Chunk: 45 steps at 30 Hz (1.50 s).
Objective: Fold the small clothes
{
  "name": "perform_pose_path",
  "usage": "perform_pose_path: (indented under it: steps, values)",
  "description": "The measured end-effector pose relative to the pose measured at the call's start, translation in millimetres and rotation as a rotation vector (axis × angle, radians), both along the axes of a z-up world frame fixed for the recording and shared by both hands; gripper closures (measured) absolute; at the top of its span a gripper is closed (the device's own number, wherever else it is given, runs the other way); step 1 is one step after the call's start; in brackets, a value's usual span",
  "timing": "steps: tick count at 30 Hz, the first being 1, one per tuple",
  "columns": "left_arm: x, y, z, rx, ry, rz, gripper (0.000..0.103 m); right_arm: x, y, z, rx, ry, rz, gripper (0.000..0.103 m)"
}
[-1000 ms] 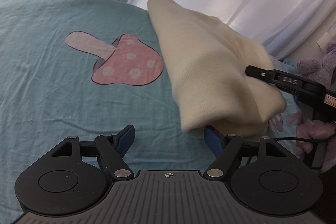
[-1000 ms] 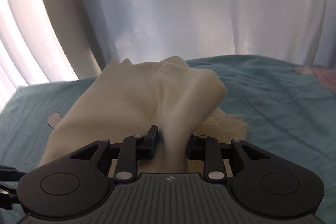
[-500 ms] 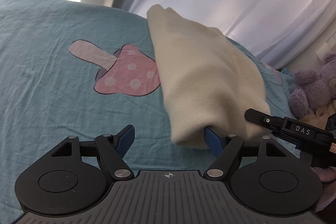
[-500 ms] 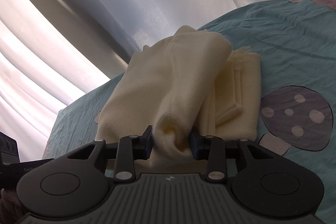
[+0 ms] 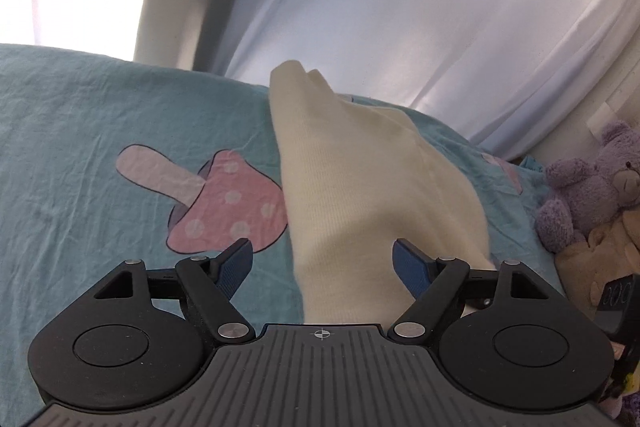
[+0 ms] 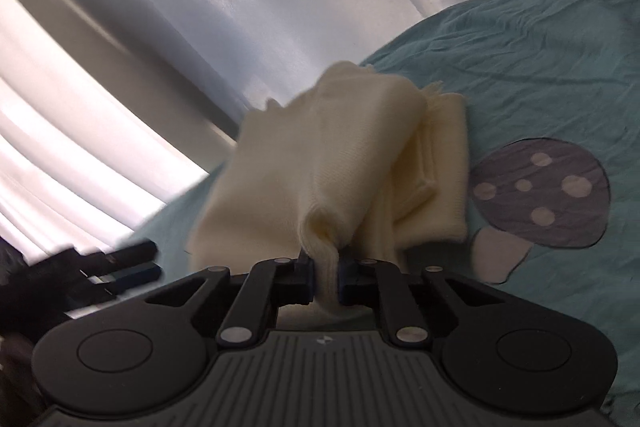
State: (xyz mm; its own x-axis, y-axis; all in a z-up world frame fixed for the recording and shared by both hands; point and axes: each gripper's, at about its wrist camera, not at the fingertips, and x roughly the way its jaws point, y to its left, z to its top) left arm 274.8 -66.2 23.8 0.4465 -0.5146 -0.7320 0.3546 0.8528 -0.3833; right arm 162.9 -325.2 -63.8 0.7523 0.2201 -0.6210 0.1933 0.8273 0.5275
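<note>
A cream knit garment (image 5: 360, 187) lies folded lengthwise on the teal bedsheet (image 5: 80, 147). My left gripper (image 5: 322, 247) hovers over its near end. The blue pads (image 5: 236, 263) stand wide and are opening, with cloth between them but untouched. In the right wrist view the garment (image 6: 320, 155) shows a raised fold over flatter layers. My right gripper (image 6: 324, 267) is closing, its pads pinching a bunched ridge of that fold. The left gripper's fingers (image 6: 120, 263) appear blurred at the left edge there.
Pink (image 5: 228, 203) and grey-purple (image 6: 540, 195) mushroom prints flank the garment on the sheet. White curtains (image 5: 400, 7) hang behind the bed. A purple plush bear (image 5: 592, 183) and a beige toy (image 5: 592, 259) sit at the right edge.
The right gripper's jaws narrowed onto the cloth ridge and its view rolled. The left gripper rose and drew back, so the garment's near end now lies between its fingers. The other gripper slid out to the right.
</note>
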Motion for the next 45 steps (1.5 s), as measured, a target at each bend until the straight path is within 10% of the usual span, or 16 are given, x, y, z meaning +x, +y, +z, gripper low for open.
perform_pose_path:
  steps: [5,13,24,28,35,40,45]
  values:
    - [18.3,-7.7,-8.6,0.005,0.021,-0.023,0.021,-0.3,3.0,9.6,-0.082,0.008,0.059,0.087]
    - [58.1,-6.0,-47.7,-0.204,0.201,-0.002,0.025,1.6,-49.8,26.1,0.011,-0.064,-0.066,0.036]
    - [67.4,-18.3,-59.5,-0.214,0.236,0.008,0.027,35.5,-79.8,-18.7,0.276,-0.02,-0.067,0.024]
    - [63.8,-26.7,-51.3,-0.134,0.186,0.002,0.022,35.9,-75.9,7.3,0.038,-0.037,-0.129,0.027]
    - [61.7,-41.7,-49.6,-0.082,0.16,0.001,0.018,60.3,-59.0,12.9,0.013,-0.018,-0.001,0.03]
    - [61.8,-43.2,-48.6,-0.075,0.154,-0.008,0.016,70.0,-34.2,5.3,-0.081,0.001,0.058,0.074]
    - [63.5,-36.7,-45.5,-0.099,0.164,0.005,0.016,62.4,-24.5,19.2,-0.225,-0.042,0.035,0.088]
